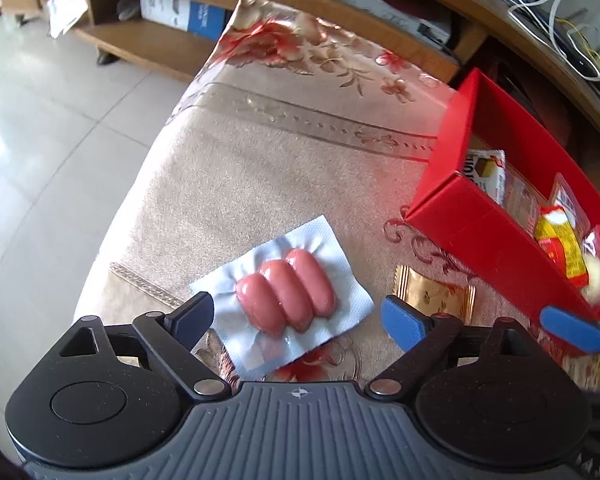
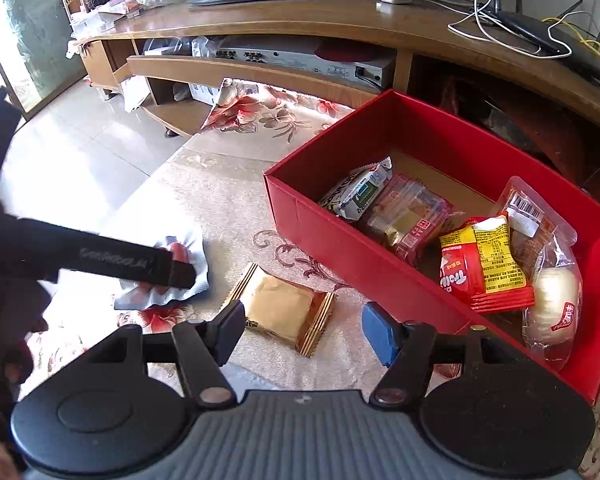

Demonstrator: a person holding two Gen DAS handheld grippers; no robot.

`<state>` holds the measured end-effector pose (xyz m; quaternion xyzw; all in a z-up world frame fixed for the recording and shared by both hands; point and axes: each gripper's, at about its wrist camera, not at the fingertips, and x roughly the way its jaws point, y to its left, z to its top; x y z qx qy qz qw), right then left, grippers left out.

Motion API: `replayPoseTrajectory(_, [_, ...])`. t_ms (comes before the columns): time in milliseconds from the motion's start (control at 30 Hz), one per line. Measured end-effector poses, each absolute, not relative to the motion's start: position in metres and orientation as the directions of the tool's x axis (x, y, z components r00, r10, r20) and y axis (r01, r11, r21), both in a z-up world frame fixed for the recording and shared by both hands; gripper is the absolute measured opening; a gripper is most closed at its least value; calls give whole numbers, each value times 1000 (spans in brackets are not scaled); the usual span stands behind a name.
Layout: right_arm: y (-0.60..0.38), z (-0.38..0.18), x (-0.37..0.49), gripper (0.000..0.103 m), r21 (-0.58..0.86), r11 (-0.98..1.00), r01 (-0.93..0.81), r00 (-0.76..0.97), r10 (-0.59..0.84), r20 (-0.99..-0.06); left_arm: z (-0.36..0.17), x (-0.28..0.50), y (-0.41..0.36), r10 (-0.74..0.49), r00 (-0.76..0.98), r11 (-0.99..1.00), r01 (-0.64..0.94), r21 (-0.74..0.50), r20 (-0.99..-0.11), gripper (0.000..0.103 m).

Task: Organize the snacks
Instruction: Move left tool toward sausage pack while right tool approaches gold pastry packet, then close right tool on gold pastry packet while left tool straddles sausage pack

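A vacuum pack of three pink sausages (image 1: 286, 296) lies on the floral tablecloth. My left gripper (image 1: 300, 320) hangs over it, open, with the pack between its fingers and neither pad touching it. In the right wrist view one black left finger (image 2: 120, 260) crosses the sausage pack (image 2: 180, 280). A flat gold snack packet (image 2: 288, 312) lies on the cloth in front of my right gripper (image 2: 304, 332), which is open with a gap between the blue pad and the packet. The red box (image 2: 340, 240) holds several wrapped snacks, among them a red-and-yellow packet (image 2: 484, 260).
The table's left edge (image 1: 140, 200) drops to a tiled floor (image 1: 40, 140). A wooden TV stand (image 2: 300, 20) with electronics and loose cables runs behind the table. The gold packet (image 1: 432, 294) lies between the sausage pack and the red box (image 1: 480, 216).
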<state>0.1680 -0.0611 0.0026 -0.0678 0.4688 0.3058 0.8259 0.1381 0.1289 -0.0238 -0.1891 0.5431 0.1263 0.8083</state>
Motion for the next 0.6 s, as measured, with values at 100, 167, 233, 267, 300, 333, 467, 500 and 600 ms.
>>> replayPoseTrajectory(100, [-64, 2, 168, 62, 175, 806, -565, 374, 439, -816, -29, 146, 129, 27, 373, 886, -438, -150, -927, 95])
replayPoseTrajectory(167, [-65, 2, 170, 62, 177, 809, -560, 375, 438, -817, -32, 152, 126, 57, 373, 889, -441, -123, -926, 96])
replayPoseTrajectory(233, [-66, 1, 171, 62, 177, 810, -559, 374, 436, -819, -35, 155, 120, 90, 371, 898, -432, -86, -924, 94])
replayPoseTrajectory(267, [-67, 1, 171, 62, 177, 810, -559, 373, 437, -819, -36, 155, 118, 105, 368, 904, -423, -66, -924, 93])
replayPoseTrajectory(300, [-67, 1, 171, 62, 177, 809, -560, 371, 437, -819, -36, 155, 115, 120, 369, 912, -407, -44, -922, 90])
replayPoseTrajectory(333, [-66, 0, 172, 62, 177, 808, -562, 370, 437, -820, -35, 155, 112, 133, 369, 921, -388, -23, -920, 82])
replayPoseTrajectory(467, [-64, -2, 173, 62, 179, 805, -566, 361, 438, -823, -29, 145, 109, 121, 388, 950, -311, -6, -914, 70])
replayPoseTrajectory(500, [-63, -3, 173, 62, 181, 804, -566, 358, 437, -825, -27, 142, 110, 111, 390, 953, -303, -13, -914, 68])
replayPoseTrajectory(600, [-59, -7, 174, 62, 179, 801, -571, 345, 432, -833, -25, 133, 116, 86, 400, 957, -287, -35, -912, 63])
